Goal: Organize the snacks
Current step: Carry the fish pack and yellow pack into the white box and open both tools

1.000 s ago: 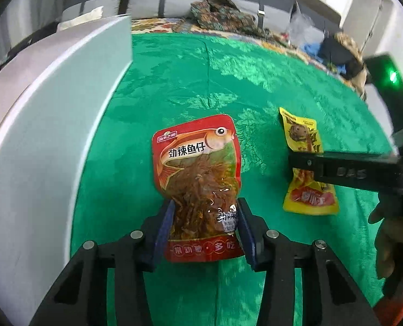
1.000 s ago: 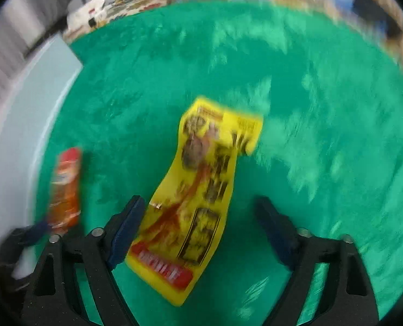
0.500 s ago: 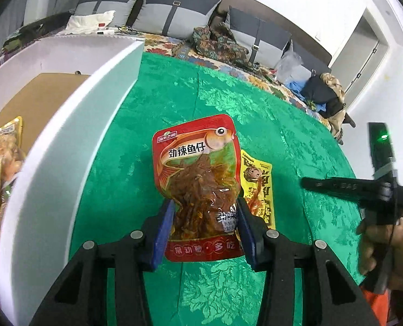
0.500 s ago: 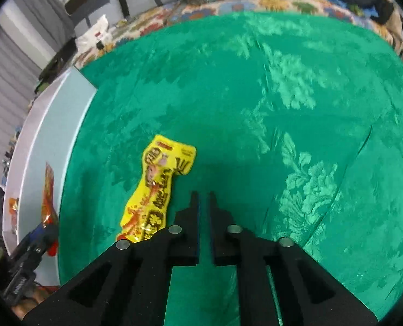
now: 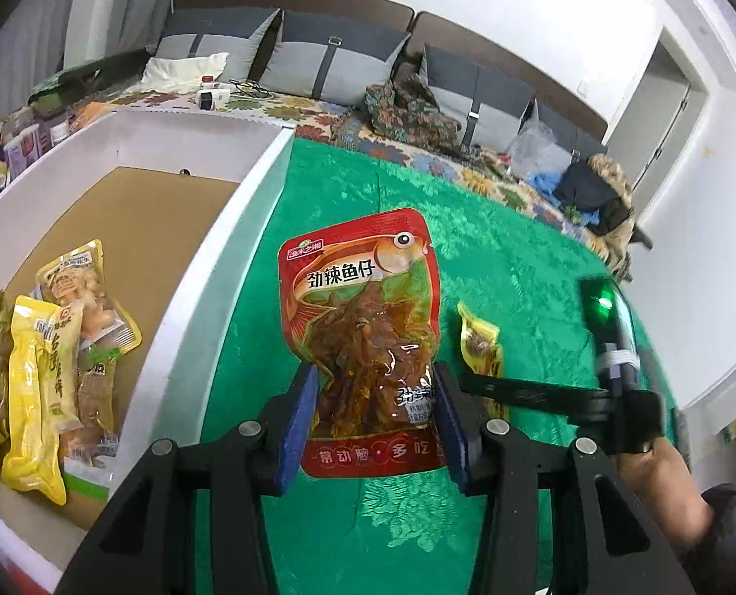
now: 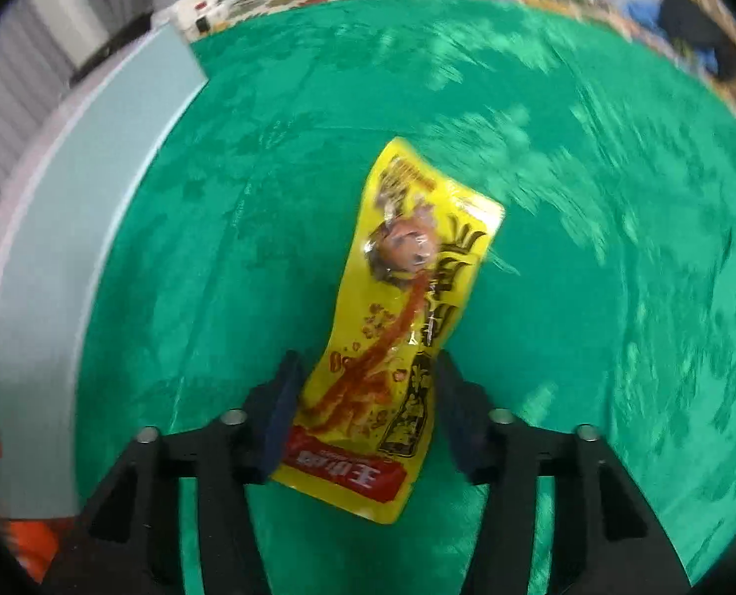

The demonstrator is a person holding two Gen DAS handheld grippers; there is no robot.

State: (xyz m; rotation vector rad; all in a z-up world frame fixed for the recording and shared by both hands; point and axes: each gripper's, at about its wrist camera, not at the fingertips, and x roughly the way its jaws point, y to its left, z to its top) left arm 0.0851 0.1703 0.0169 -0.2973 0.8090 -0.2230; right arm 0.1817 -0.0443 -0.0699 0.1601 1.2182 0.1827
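While my left gripper (image 5: 375, 426) clamps the red fish snack pouch (image 5: 363, 347) above the green surface (image 5: 517, 267), my right gripper (image 6: 365, 411) is opening around the yellow packet (image 6: 398, 327). Next, I judge, the pouch goes into the white box (image 5: 209, 267).

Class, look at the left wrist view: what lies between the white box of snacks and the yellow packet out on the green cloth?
The red fish snack pouch, gripped in the left tongs, sits between the white box and the yellow packet; below it is only green cloth.
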